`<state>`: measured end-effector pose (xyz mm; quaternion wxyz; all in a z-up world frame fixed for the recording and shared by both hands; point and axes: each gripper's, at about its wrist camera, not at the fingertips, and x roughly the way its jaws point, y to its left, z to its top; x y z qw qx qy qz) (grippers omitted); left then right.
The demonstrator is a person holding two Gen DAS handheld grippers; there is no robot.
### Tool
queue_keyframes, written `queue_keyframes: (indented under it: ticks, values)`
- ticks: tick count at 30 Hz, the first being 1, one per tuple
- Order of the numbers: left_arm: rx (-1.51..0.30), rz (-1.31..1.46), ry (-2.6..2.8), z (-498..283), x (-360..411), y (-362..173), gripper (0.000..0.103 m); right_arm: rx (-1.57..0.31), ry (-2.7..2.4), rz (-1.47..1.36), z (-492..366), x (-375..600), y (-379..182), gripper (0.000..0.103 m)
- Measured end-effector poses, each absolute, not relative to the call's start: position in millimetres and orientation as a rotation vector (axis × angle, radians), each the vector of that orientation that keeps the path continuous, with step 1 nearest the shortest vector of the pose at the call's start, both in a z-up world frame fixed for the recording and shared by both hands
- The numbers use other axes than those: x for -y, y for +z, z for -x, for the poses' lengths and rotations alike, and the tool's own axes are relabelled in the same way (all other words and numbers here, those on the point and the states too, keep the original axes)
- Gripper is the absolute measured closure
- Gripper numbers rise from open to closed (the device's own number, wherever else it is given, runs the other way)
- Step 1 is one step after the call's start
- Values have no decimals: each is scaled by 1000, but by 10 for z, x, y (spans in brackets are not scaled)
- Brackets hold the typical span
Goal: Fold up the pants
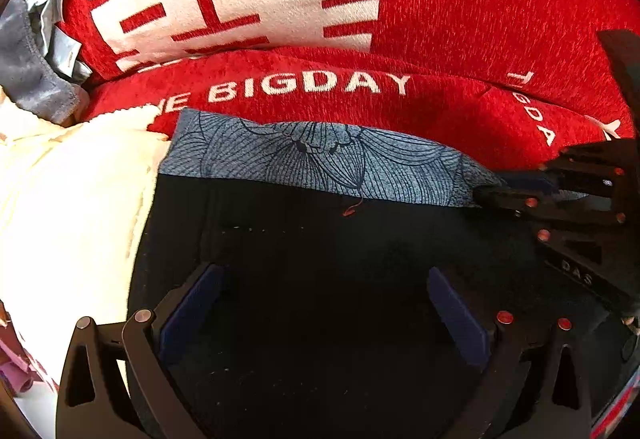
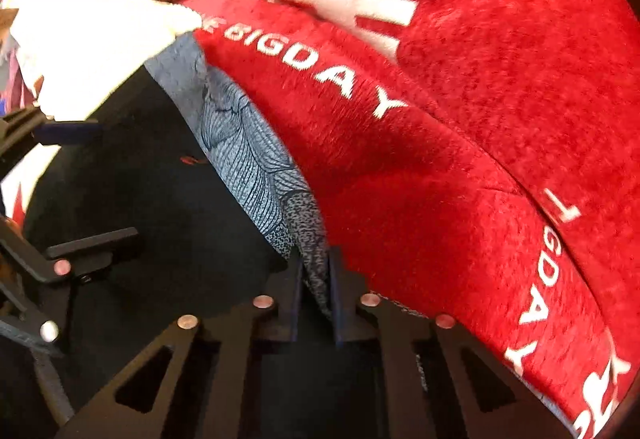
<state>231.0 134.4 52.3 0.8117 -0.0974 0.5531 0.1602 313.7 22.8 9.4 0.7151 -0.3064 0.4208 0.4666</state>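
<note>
The pants lie dark across the lower half of the left wrist view, with their blue-grey flower-printed waistband running as a strip through the middle of the frame, against a red cushion lettered in white. A cream cloth crowds in at the left edge.

The left gripper hangs over the dark fabric at the bottom of the frame with its jaws wide and nothing between them. The right gripper, at lower centre of its own view, has its jaws pinched narrow on the end of the waistband, where the print gives way to a speckled weave.

The pinch looks thin to me: only a narrow edge of cloth sits between the pads, so a firm lift may pull it free. The waistband is also tucked close under the cushion's lip, and dragging could snag there or shift the cushion. With the left side not yet held, lifting from one corner would likely skew the fold. The cream cloth just beside the pants could get caught up too.
</note>
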Motion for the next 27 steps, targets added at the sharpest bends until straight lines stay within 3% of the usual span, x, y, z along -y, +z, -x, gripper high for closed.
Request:
queue_keyframes:
  ticks: [7, 14, 20, 21, 22, 24, 27]
  values:
    - [-1149, 267, 334, -2282, -1388, 682, 0, -856, 1018, 652, -2935, -41, 371, 94]
    - [-1068, 553, 309, -2479, -1697, 877, 0, -810, 1018, 630, -2669, 123, 437, 95]
    - [-1172, 694, 322, -2920, -1785, 564, 0, -783, 1004, 659, -2487, 158, 376, 95]
    - [-1207, 684, 344, -2962, -1779, 464, 6, -780, 1002, 661, -2467, 164, 370, 95]
    - [-1230, 664, 366, -2971, -1741, 405, 37, -779, 999, 660, -2452, 171, 368, 95]
    - [-1288, 606, 408, -2931, -1701, 293, 69, -776, 996, 658, -2434, 184, 363, 95]
    - [-1221, 651, 359, -2737, -1706, 351, 81, -760, 983, 673, -2392, 188, 345, 95]
